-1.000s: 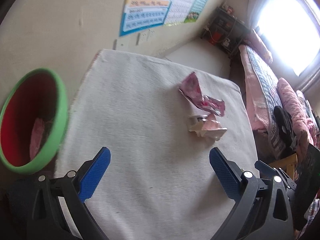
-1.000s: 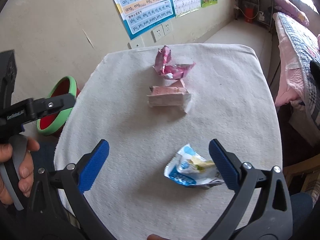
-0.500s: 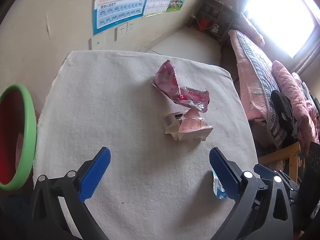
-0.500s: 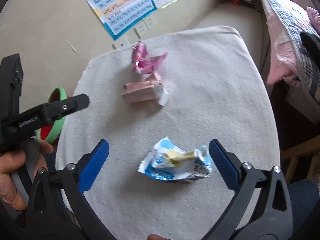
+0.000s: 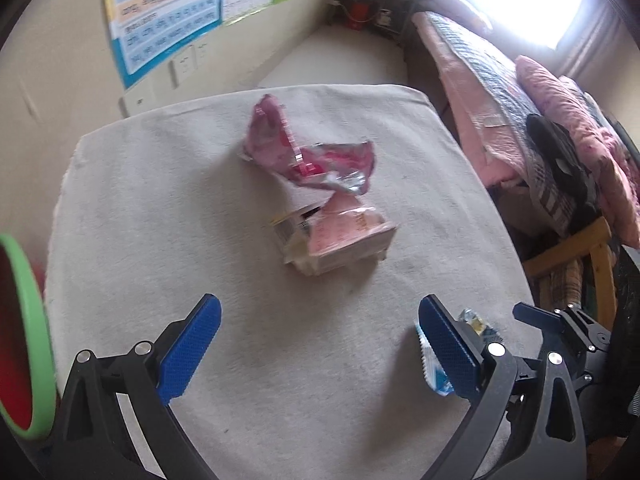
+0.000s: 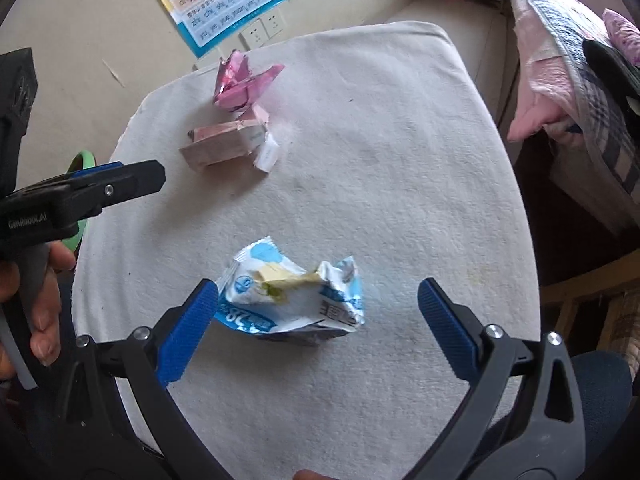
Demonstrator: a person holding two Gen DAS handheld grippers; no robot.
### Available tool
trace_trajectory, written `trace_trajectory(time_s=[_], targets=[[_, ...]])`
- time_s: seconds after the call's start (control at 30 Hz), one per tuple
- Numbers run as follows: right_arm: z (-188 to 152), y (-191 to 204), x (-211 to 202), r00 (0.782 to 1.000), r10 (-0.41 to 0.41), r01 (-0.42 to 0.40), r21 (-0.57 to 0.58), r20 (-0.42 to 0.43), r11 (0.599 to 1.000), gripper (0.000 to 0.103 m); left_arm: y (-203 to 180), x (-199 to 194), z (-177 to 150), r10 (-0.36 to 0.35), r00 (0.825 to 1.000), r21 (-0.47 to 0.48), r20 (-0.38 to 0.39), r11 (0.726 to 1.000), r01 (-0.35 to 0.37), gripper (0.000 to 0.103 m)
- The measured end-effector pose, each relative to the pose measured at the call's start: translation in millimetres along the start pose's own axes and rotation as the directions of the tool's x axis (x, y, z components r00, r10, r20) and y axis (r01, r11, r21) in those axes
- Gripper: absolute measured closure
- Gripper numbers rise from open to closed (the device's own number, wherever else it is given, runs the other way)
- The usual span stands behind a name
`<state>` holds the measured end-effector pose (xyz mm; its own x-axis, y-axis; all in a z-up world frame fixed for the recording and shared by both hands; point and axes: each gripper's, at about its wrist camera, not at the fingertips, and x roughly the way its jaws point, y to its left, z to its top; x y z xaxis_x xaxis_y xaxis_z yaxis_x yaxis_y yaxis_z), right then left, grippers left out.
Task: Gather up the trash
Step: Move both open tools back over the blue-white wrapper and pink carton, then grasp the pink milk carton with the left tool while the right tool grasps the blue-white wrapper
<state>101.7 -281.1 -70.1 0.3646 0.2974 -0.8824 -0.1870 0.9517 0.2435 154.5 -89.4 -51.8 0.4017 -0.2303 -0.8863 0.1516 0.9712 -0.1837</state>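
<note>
Three pieces of trash lie on a white cloth-covered table (image 5: 160, 208). A crumpled pink foil wrapper (image 5: 304, 156) lies farthest, a flattened pink carton (image 5: 336, 240) just in front of it, and a blue-and-white wrapper (image 6: 292, 292) nearest. My left gripper (image 5: 320, 344) is open and empty, above the cloth short of the carton. My right gripper (image 6: 316, 320) is open, its fingers on either side of the blue-and-white wrapper, which sits left of centre against the left finger. The pink wrapper (image 6: 240, 84) and the carton (image 6: 224, 144) also show in the right wrist view.
A red bin with a green rim (image 5: 20, 336) stands left of the table, partly out of frame. A bed with pink bedding (image 5: 540, 120) and a wooden chair (image 5: 576, 252) are to the right. Posters (image 5: 168, 12) hang on the wall behind.
The left gripper swung right from the bin toward the pink trash. The right gripper moved forward and down, so the blue-and-white wrapper now sits between its fingers. Both stayed open.
</note>
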Motion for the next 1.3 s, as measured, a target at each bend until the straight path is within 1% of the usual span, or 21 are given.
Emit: trace_trajectory(time_s=[0.07, 0.1, 0.13, 0.23, 0.3, 0.33, 0.37, 0.43, 0.57, 0.67, 0.7, 0.73, 0.77, 0.8, 0.87, 0.9, 1.0, 1.03, 1.07, 1.1, 1.3], targets=[[1, 0, -2, 1.000, 0.021, -0.021, 0.012, 0.008, 1.000, 0.005, -5, 11, 6, 0.005, 0.999, 0.034, -0.039, 0.999, -0.004, 0.008], [2, 2, -2, 1.000, 0.017, -0.017, 0.007, 0.008, 1.000, 0.005, -7, 16, 8, 0.012, 0.999, 0.046, -0.052, 0.999, -0.009, 0.008], [2, 7, -2, 1.000, 0.012, -0.011, -0.011, 0.007, 1.000, 0.005, -9, 19, 12, 0.020, 0.998, 0.067, -0.054, 0.998, -0.017, 0.008], [0, 19, 1, 1.000, 0.004, -0.004, -0.060, -0.007, 0.998, 0.005, -12, 25, 16, 0.001, 0.999, 0.104, -0.052, 0.995, 0.004, 0.008], [-3, 29, 7, 0.999, -0.014, 0.011, -0.098, -0.030, 0.995, 0.005, -11, 32, 17, 0.016, 0.999, 0.119, -0.048, 0.993, -0.010, 0.008], [-4, 32, 9, 0.999, -0.027, 0.023, -0.114, -0.035, 0.993, 0.005, -9, 34, 17, 0.009, 0.999, 0.114, -0.052, 0.993, -0.003, 0.008], [-5, 36, 12, 0.998, -0.049, 0.043, -0.138, -0.039, 0.990, 0.005, -7, 35, 18, -0.012, 0.999, 0.097, -0.050, 0.995, 0.017, 0.008], [-6, 41, 16, 0.997, -0.065, 0.056, -0.159, -0.049, 0.986, 0.005, -2, 36, 20, -0.052, 0.998, 0.064, -0.037, 0.996, 0.054, 0.008], [-5, 40, 20, 0.996, -0.065, 0.056, -0.148, -0.058, 0.987, 0.005, -4, 46, 27, -0.056, 0.997, 0.058, -0.045, 0.997, 0.058, 0.008], [-3, 40, 21, 0.997, -0.059, 0.052, -0.144, -0.050, 0.988, 0.006, -8, 56, 31, -0.023, 0.998, 0.096, -0.053, 0.995, 0.028, 0.009], [-2, 40, 21, 0.997, -0.059, 0.050, -0.147, -0.051, 0.988, 0.007, -9, 58, 31, -0.020, 0.998, 0.112, -0.055, 0.993, 0.026, 0.009], [-2, 40, 22, 0.997, -0.058, 0.049, -0.151, -0.054, 0.987, 0.012, -10, 60, 32, -0.028, 0.998, 0.119, -0.056, 0.992, 0.034, 0.010], [-2, 41, 24, 0.997, -0.056, 0.046, -0.151, -0.059, 0.987, 0.017, -9, 60, 33, -0.033, 0.998, 0.120, -0.057, 0.992, 0.040, 0.012], [-1, 40, 25, 0.997, -0.053, 0.043, -0.149, -0.064, 0.988, 0.018, -8, 61, 33, -0.042, 0.997, 0.121, -0.063, 0.991, 0.049, 0.016], [0, 39, 28, 0.997, -0.035, 0.025, -0.139, -0.074, 0.990, 0.025, -8, 62, 34, -0.055, 0.996, 0.120, -0.068, 0.991, 0.063, 0.033], [1, 39, 29, 0.997, -0.033, 0.022, -0.135, -0.076, 0.991, 0.025, -7, 62, 33, -0.057, 0.996, 0.121, -0.067, 0.991, 0.065, 0.034], [4, 40, 31, 0.997, -0.025, 0.016, -0.127, -0.073, 0.992, 0.027, -7, 60, 31, -0.065, 0.996, 0.133, -0.062, 0.988, 0.073, 0.040], [5, 39, 31, 0.997, -0.019, 0.010, -0.120, -0.075, 0.993, 0.028, -7, 57, 30, -0.065, 0.996, 0.135, -0.055, 0.988, 0.072, 0.057], [5, 38, 30, 0.997, -0.013, 0.005, -0.110, -0.076, 0.994, 0.029, -6, 57, 28, -0.058, 0.996, 0.137, -0.065, 0.988, 0.067, 0.065], [5, 37, 29, 0.997, -0.010, 0.002, -0.102, -0.075, 0.995, 0.029, -5, 56, 27, -0.052, 0.997, 0.135, -0.065, 0.989, 0.061, 0.065], [7, 29, 24, 0.998, 0.008, -0.012, -0.061, -0.068, 0.998, 0.034, 5, 49, 18, -0.074, 0.995, 0.105, -0.070, 0.991, 0.081, 0.070]])
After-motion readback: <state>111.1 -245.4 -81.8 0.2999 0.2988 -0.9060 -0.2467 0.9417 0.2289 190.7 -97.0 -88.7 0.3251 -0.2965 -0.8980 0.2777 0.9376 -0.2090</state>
